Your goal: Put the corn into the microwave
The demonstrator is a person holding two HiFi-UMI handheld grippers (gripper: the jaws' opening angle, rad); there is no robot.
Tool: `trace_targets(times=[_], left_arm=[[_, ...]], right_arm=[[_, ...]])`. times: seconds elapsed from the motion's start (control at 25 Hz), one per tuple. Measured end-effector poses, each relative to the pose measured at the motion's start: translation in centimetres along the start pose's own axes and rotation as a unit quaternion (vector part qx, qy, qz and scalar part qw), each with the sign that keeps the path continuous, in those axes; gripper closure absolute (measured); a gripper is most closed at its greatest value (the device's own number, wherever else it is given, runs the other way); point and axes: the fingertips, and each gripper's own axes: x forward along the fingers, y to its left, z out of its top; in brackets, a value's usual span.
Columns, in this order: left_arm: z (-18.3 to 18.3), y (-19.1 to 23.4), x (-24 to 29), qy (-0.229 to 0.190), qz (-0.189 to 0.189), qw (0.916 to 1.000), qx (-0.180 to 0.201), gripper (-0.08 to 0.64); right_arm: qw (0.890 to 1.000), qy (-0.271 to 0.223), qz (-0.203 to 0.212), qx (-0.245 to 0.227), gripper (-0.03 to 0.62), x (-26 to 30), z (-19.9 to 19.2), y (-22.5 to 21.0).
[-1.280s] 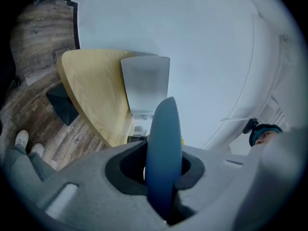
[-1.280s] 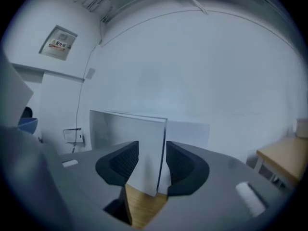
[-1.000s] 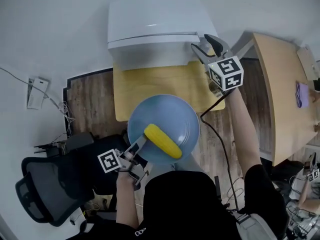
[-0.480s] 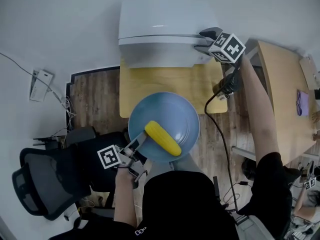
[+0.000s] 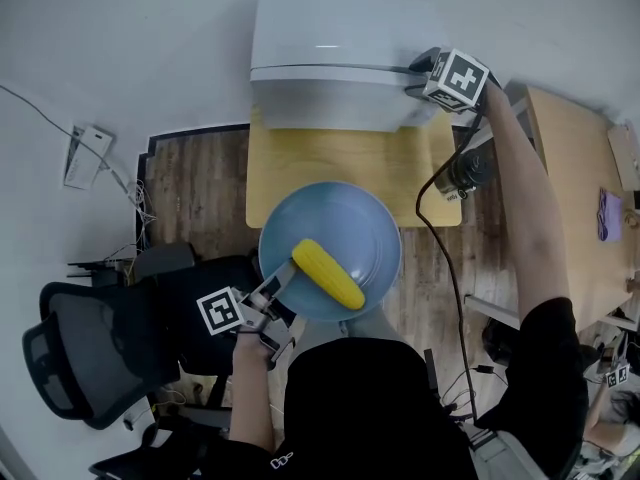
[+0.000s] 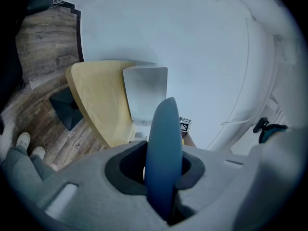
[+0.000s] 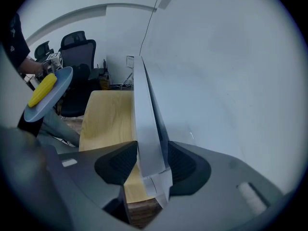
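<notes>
**Corn** (image 5: 327,275): lies on the blue plate (image 5: 370,238) close in front of you, well apart from the microwave (image 5: 335,38). Not yet inside.

**Left gripper** (image 5: 281,284): you have it pinched on the plate's near rim, carrying plate and corn in the air short of the worktop (image 5: 340,163).

**Right gripper** (image 5: 418,76): at the microwave's upper right front corner. Its jaws have just been closing, with the edge of the microwave door (image 7: 147,129) between them and the pads against both of its faces.

**Microwave**: white, at the back of the wooden worktop. From the head view the door looks shut.

**Done, as judged:** corn is loaded and carried, and you have a grip on the door edge.

**Left:** swing the door open, bring the plate in, set it down, let go. Most of the task is ahead of you.
</notes>
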Motion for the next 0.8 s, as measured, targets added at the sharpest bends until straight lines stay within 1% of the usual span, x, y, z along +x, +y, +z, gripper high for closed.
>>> trace_targets(times=[0.04,0.12,0.24,0.4,0.56,0.64,0.8], left_arm=[[-0.1,-0.1,0.0,0.000,-0.001,1.0000,0.000,0.481],[-0.3,-0.2,-0.1,0.001,-0.001,1.0000,-0.002,0.481],[-0.7,-0.3,-0.2,0.006,-0.003,1.0000,0.000,0.481],[-1.3,0.0,-0.4,0.012,-0.001,0.9999,-0.003,0.481],[-2.2,0.4,-0.5,0.022,-0.002,0.9997,-0.008,0.480],[-3.1,0.8,-0.6,0.030,-0.003,0.9995,-0.009,0.480],[-4.7,1.8,-1.5,0.037,0.002,0.9992,-0.015,0.480]], right_arm=[[1.000,0.002,0.000,0.000,0.382,0.0,-0.1,0.1],[1.000,0.018,-0.008,-0.014,0.404,0.3,-0.6,0.3],[0.999,0.026,-0.018,-0.030,0.410,0.3,-1.1,0.9],[0.999,0.023,-0.006,-0.041,0.419,-0.3,-1.1,2.7],[0.999,0.007,0.004,-0.054,0.416,-1.4,-1.0,5.9],[0.999,-0.009,0.012,-0.048,0.410,-1.9,-1.1,7.9],[0.999,-0.045,0.022,-0.014,0.403,-2.9,-0.6,11.4]])
